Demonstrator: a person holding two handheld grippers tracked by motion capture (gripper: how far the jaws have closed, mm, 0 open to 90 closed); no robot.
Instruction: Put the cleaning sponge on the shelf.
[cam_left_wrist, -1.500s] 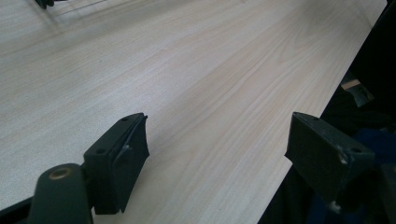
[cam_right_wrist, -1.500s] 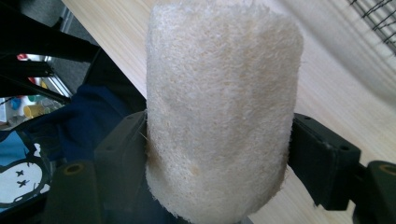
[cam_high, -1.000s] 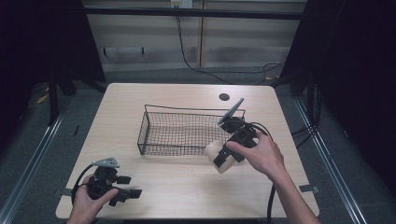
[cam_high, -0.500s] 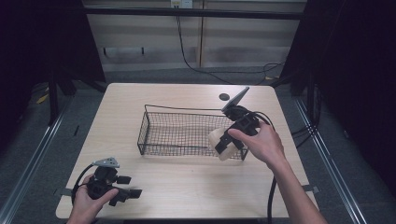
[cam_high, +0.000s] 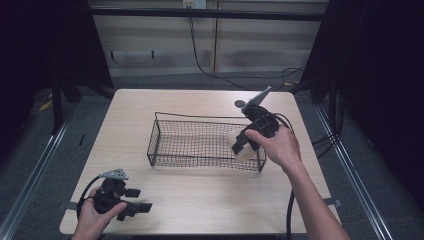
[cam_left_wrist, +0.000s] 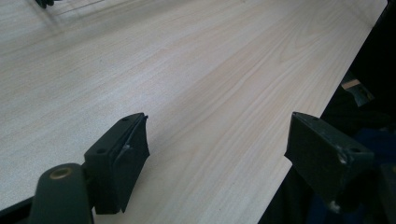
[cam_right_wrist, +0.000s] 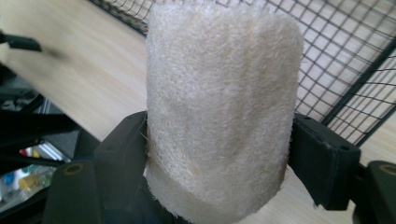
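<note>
Wooden table (cam_high: 200, 190) — wire basket (cam_high: 200, 142) beside loofah roll (cam_right_wrist: 219, 112)

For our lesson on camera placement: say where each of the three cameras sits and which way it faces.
High view: above the table, looking forward and down; both forearms, left tool, right tool.
Left gripper view: on the left tool, along open jaws over bare tabletop.
Right gripper view: on the right tool, facing the loofah it grips.
Shared: wire basket.

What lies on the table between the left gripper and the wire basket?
Nothing: the high view shows only bare wood of the table between the left gripper and the wire basket. The left gripper view shows bare tabletop ahead of its open jaws too.
</note>
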